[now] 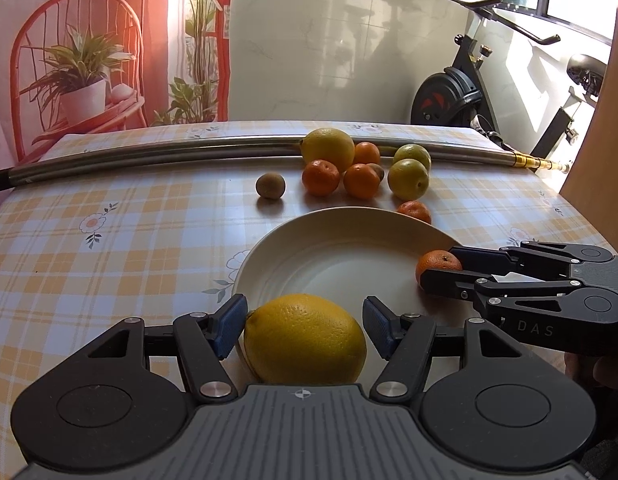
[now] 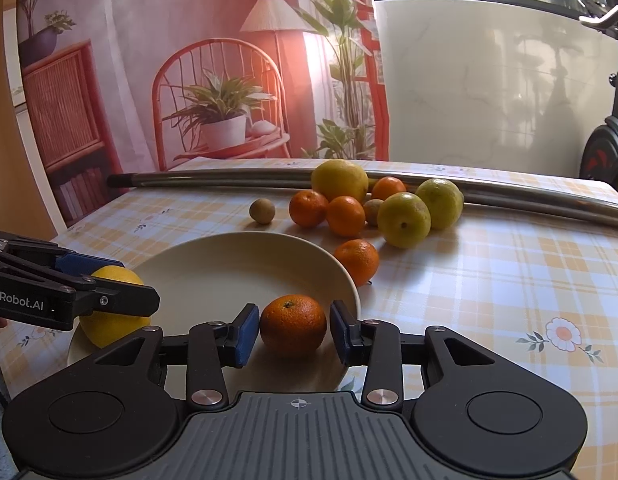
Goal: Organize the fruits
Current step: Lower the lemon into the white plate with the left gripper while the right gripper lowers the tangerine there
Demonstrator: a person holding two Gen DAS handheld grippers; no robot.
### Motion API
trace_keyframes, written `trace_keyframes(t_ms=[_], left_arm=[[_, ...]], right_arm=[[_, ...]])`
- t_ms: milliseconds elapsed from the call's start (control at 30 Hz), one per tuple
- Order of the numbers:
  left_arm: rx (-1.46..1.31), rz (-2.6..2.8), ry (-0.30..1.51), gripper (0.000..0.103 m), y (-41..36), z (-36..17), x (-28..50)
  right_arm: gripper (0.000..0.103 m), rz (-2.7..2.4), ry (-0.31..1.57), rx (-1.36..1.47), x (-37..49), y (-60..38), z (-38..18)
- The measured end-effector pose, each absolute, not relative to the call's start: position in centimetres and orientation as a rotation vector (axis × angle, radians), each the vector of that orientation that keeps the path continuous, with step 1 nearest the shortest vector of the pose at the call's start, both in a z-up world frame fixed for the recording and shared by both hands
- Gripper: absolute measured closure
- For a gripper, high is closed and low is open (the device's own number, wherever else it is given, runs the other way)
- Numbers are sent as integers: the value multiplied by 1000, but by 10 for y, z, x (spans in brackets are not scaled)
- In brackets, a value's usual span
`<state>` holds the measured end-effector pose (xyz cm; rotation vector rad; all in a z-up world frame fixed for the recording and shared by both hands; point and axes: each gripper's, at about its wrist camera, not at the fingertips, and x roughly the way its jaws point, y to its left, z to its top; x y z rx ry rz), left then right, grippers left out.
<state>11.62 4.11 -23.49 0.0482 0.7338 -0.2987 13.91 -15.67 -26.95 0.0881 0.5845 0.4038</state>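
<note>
A cream plate [image 1: 309, 256] sits on the checked tablecloth; it also shows in the right wrist view [image 2: 213, 268]. My left gripper [image 1: 305, 326] is open around a large yellow lemon [image 1: 305, 340] at the plate's near rim, with a gap at each pad. My right gripper [image 2: 293, 330] is open around a mandarin [image 2: 293, 324] inside the plate's edge, pads just clear of it. Both also show from the other view: the mandarin [image 1: 437, 264] and the lemon [image 2: 109, 320]. More fruit lies behind the plate.
Behind the plate lie a second lemon [image 1: 328, 148], several mandarins [image 1: 320, 177], two green-yellow citrus [image 1: 408, 178] and a kiwi [image 1: 270, 186]. One mandarin [image 2: 356, 260] lies beside the plate's rim. A metal pole [image 1: 149, 156] crosses the table's far side. An exercise bike [image 1: 469, 92] stands beyond.
</note>
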Motion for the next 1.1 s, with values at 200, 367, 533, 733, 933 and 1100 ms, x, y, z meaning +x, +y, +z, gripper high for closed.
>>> trace_keyframes(t_ms=[200,367,533,733,933,1100], left_arm=[[48,-298,731,36,41,-235,116],[49,-297,731,36,41,-236,115],[46,-297,732,36,42,-236,115],[41,-295,734,36,42,-236,115],[38,-295,735,36,42,-236,115],[26,-294,739,36,43,-235,115]], right_arm=[[67,404,583,88,139,-157,-269],[65,406,580,91,139,-157,-270],[65,405,579,92,138,-157,-270],[66,393,567,88,137,-157,-269],[66,378,552,75,134,-156,-268],[63,388,552,81,133,-156,-268]])
